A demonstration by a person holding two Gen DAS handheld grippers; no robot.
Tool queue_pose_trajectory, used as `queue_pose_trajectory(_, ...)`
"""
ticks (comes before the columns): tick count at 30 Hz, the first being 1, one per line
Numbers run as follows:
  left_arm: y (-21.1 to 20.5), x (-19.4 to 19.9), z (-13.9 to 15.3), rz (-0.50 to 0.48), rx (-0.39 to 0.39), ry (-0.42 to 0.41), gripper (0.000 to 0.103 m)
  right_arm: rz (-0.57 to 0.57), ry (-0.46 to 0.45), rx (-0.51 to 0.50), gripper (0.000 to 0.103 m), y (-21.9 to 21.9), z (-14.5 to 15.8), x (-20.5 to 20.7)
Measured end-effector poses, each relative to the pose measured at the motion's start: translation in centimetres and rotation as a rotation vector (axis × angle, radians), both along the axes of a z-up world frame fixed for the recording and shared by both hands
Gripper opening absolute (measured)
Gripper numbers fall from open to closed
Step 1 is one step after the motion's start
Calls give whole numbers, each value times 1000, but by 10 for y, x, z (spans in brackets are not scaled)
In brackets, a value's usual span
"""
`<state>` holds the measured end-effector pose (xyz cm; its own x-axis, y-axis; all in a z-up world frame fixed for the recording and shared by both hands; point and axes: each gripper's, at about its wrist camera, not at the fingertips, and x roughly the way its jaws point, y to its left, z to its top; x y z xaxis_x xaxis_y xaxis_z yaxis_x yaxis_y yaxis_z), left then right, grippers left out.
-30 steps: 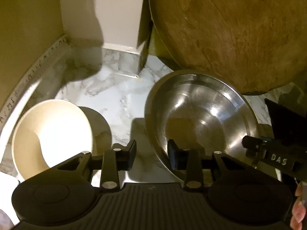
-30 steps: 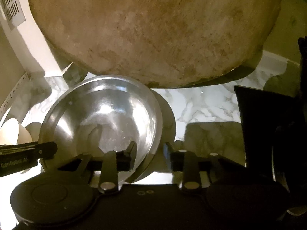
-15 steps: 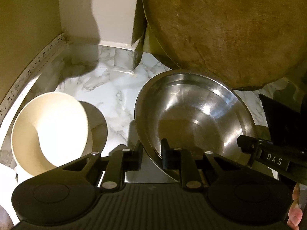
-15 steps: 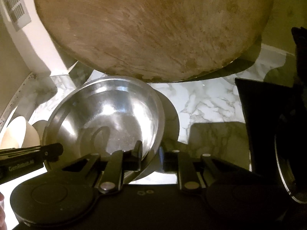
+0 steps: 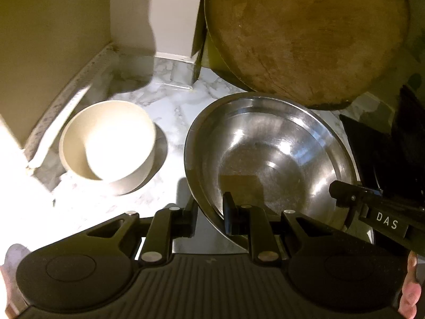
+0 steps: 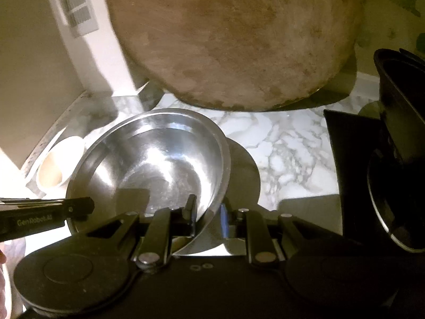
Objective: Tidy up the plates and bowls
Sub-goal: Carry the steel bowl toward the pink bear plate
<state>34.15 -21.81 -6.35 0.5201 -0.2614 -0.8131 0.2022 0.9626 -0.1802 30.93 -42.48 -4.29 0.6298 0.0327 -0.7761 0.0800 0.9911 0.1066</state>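
Note:
A large steel bowl (image 5: 271,159) hangs tilted over the marble counter, held at two sides of its rim. My left gripper (image 5: 209,212) is shut on the near left rim, one finger outside and one inside. On the opposite rim my right gripper (image 6: 208,214) is shut on the steel bowl (image 6: 159,164) in the same way. Each gripper shows in the other's view as a black bar. A cream bowl (image 5: 106,141) stands on the counter to the left, apart from the steel one, and peeks out behind it as the cream bowl (image 6: 57,164) in the right wrist view.
A big round wooden board (image 5: 305,34) leans upright against the back wall. A white appliance (image 6: 79,26) fills the back left corner. Dark objects (image 6: 393,172) stand at the right edge. Bare marble counter (image 6: 287,146) lies between bowl and dark objects.
Both grippers closed onto the steel bowl's rim, then drew back and up with it. The cream bowl now sits farther away in the left wrist view.

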Motion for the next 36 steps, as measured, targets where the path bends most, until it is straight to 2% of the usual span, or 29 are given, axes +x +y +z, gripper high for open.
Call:
queue_pose_trajectory(18, 50, -77, 15, 69, 7, 6, 18, 86, 21, 29, 19, 44, 11, -68)
queue_pose_trajectory(36, 87, -126, -14, 133, 1, 77, 18, 165, 86, 20, 19, 78, -9, -98)
